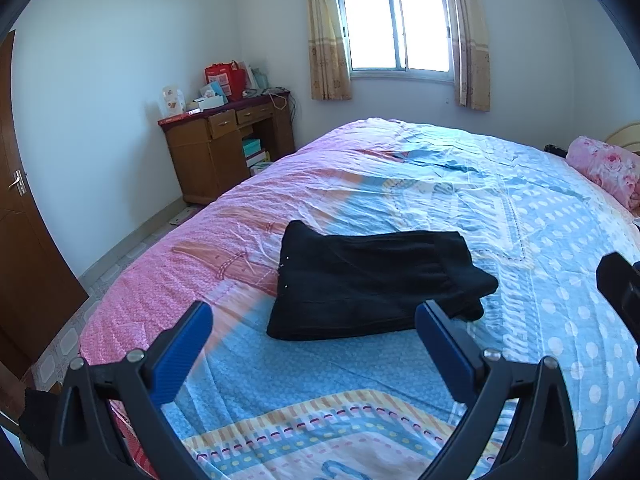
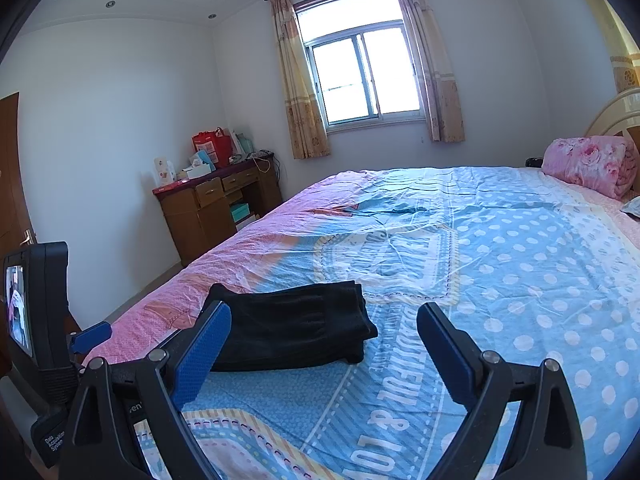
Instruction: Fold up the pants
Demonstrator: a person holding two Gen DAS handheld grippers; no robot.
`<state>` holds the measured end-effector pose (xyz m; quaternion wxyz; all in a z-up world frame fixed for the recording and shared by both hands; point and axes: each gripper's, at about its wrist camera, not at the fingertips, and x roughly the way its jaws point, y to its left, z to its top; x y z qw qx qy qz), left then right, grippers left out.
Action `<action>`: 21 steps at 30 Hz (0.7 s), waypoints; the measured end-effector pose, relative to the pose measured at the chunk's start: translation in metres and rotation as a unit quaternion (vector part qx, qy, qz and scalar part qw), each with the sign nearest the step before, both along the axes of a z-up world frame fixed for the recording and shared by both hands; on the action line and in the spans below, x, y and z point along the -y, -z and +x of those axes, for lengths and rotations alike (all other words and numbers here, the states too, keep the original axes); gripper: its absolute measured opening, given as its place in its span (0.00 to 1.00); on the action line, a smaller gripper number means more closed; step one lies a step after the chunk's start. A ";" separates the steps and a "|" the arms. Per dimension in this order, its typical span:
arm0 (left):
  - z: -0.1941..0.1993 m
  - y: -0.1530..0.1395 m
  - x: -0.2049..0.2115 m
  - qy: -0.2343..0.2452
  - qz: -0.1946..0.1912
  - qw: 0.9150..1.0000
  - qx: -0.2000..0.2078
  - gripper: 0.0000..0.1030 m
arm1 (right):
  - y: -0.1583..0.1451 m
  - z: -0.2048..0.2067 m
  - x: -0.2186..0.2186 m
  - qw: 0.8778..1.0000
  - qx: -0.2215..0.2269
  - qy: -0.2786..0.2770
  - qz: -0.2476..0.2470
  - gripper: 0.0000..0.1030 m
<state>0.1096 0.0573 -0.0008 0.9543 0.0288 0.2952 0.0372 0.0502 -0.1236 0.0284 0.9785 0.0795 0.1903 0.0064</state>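
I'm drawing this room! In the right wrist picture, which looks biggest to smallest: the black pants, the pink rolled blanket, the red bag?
1. Black pants
2. Pink rolled blanket, though it lies farther away, so it may really be bigger
3. Red bag, far off on the desk

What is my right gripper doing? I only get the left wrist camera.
Observer: The right gripper is open and holds nothing.
Operator: Where are the pants from there?
Observer: The folded black pants lie on the bedspread just ahead, nearer its left finger.
Operator: Can that camera see my other one?
Observer: Yes. The back of the left gripper shows at the far left, with a small lit screen.
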 end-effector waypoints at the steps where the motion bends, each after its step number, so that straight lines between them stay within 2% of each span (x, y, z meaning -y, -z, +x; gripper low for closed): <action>1: 0.001 0.001 0.001 0.001 0.001 1.000 -0.001 1.00 | 0.000 0.000 0.000 1.000 0.000 0.000 0.000 0.92; 21: 0.000 0.002 0.008 0.006 0.004 1.000 0.003 1.00 | 0.000 -0.002 0.006 1.000 -0.002 0.007 0.007 0.92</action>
